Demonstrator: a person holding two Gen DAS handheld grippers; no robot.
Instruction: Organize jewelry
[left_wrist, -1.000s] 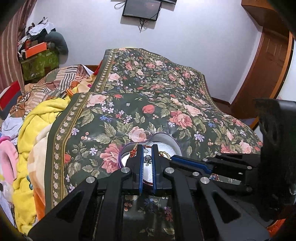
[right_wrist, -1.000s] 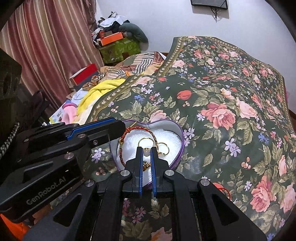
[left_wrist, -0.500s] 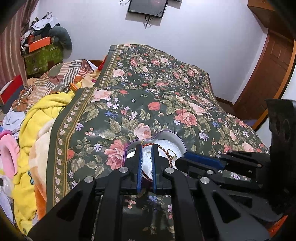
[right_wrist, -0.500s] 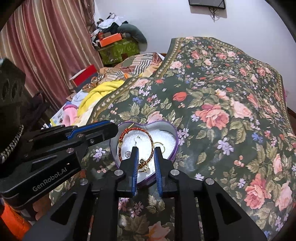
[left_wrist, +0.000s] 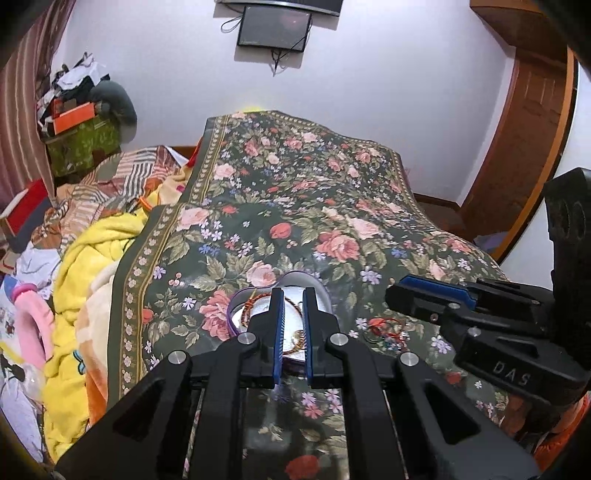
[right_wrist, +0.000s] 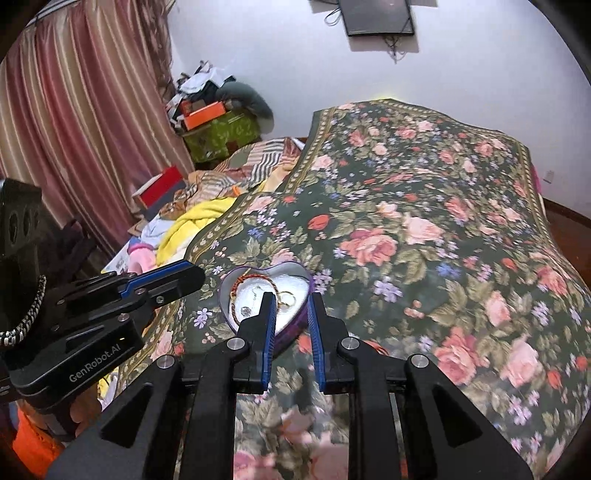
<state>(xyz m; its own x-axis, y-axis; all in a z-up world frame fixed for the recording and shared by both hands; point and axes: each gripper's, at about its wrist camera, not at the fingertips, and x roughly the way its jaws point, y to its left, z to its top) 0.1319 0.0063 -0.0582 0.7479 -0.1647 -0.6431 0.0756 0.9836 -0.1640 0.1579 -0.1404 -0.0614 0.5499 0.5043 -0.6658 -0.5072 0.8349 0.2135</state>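
Observation:
A purple heart-shaped tin (right_wrist: 306, 275) with a white lining sits on the floral bedspread. In it lie a red-and-gold cord bracelet (right_wrist: 255, 277), gold rings (right_wrist: 287, 297) and a small silver earring (right_wrist: 244, 311). The tin also shows in the left wrist view (left_wrist: 236, 300). My right gripper (right_wrist: 291, 301) is open and empty, raised just in front of the tin. My left gripper (left_wrist: 293, 295) is open a little and empty, above the tin's near side. A tangle of red thread jewelry (left_wrist: 384, 330) lies on the bedspread right of the tin.
The floral bedspread (right_wrist: 424, 221) covers the bed. A yellow blanket (left_wrist: 85, 258) and heaped clothes lie at the left edge. Boxes (right_wrist: 218, 125) are stacked by the striped curtain. A wooden door (left_wrist: 517, 140) stands at the right.
Both grippers have opened and pulled back and up from the tin. The earring held by the left gripper and the ring held by the right one now lie in the tin.

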